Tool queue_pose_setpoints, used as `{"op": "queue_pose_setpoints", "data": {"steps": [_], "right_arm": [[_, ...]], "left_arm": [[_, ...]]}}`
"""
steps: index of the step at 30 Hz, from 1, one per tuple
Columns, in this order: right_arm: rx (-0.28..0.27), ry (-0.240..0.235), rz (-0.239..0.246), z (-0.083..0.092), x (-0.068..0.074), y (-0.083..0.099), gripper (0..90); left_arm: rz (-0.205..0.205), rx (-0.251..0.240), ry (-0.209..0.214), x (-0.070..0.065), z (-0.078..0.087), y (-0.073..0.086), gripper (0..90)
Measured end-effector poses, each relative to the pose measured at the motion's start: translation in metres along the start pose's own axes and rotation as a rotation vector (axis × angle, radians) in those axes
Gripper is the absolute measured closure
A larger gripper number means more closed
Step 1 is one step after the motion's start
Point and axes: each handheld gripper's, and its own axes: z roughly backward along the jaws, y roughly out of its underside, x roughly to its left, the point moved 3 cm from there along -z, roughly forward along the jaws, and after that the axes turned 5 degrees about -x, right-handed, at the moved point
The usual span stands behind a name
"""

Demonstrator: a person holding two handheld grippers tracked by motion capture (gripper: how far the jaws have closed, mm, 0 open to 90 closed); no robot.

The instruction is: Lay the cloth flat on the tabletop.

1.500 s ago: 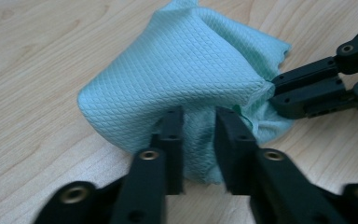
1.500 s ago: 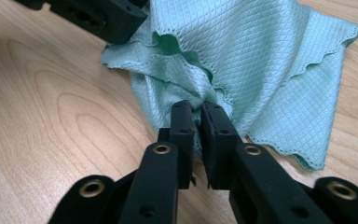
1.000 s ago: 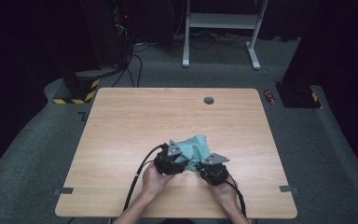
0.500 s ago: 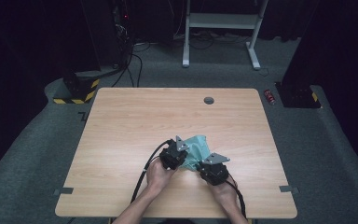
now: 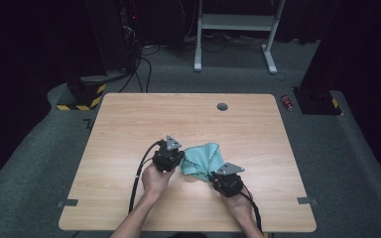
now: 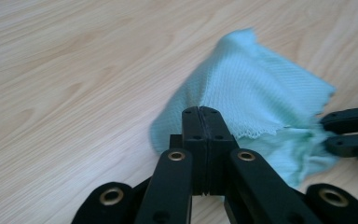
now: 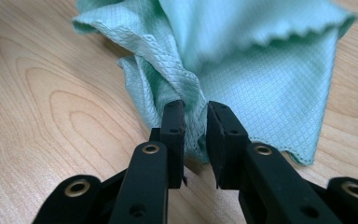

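Left hand-held gripper (image 6: 200, 112), jaws just clamped on the teal microfibre cloth (image 5: 203, 157), is lifting one edge while the right hand-held gripper (image 7: 196, 112) is pinching a bunched fold, readying a fold on the surface (image 5: 129, 124).

A: The left hand-held gripper (image 5: 174, 157) has snapped its jaws together. A second ago they stood wide, now they meet on the edge of the teal cloth (image 5: 204, 157).

B: And it's on the move. It has slid away from the person and a little up, now sitting at the cloth's left side rather than down beside the other hand.

A: The cloth has changed with it. Earlier it lay bunched, tucked close between the two hands; now it's pulled out wider across the counter (image 5: 129, 124), lifted into a ridge at that left pinch.

B: The left forearm has stretched forward too.
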Motion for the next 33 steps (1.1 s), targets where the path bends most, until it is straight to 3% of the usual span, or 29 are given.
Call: {"op": "queue_pose_setpoints", "data": {"steps": [5,8,13,16,18,20,25,33], "right_arm": [[0.000,0.000,0.000,0.000,0.000,0.000,76.8],[0.000,0.000,0.000,0.000,0.000,0.000,76.8],[0.000,0.001,0.002,0.000,0.000,0.000,76.6],[0.000,0.001,0.000,0.000,0.000,0.000,76.6],[0.000,0.000,0.000,0.000,0.000,0.000,76.5],[0.000,-0.002,-0.001,0.000,0.000,0.000,76.4],[0.001,-0.006,-0.006,0.000,-0.001,0.000,76.4],[0.000,-0.006,-0.001,0.000,0.000,0.000,77.0]], "left_arm": [[0.026,0.044,-0.012,0.011,0.003,0.014,88.6],[0.023,0.017,0.027,0.006,0.005,0.014,74.9],[-0.076,-0.031,0.061,-0.020,0.006,0.006,58.7],[-0.132,0.000,0.059,-0.032,-0.002,0.002,54.0],[-0.158,0.027,0.035,-0.035,-0.010,0.003,53.4],[-0.182,0.070,-0.010,-0.033,-0.018,0.007,55.7],[-0.146,0.092,0.005,-0.018,-0.022,0.008,87.5],[-0.037,0.059,-0.053,0.017,-0.012,0.003,90.0]]}}
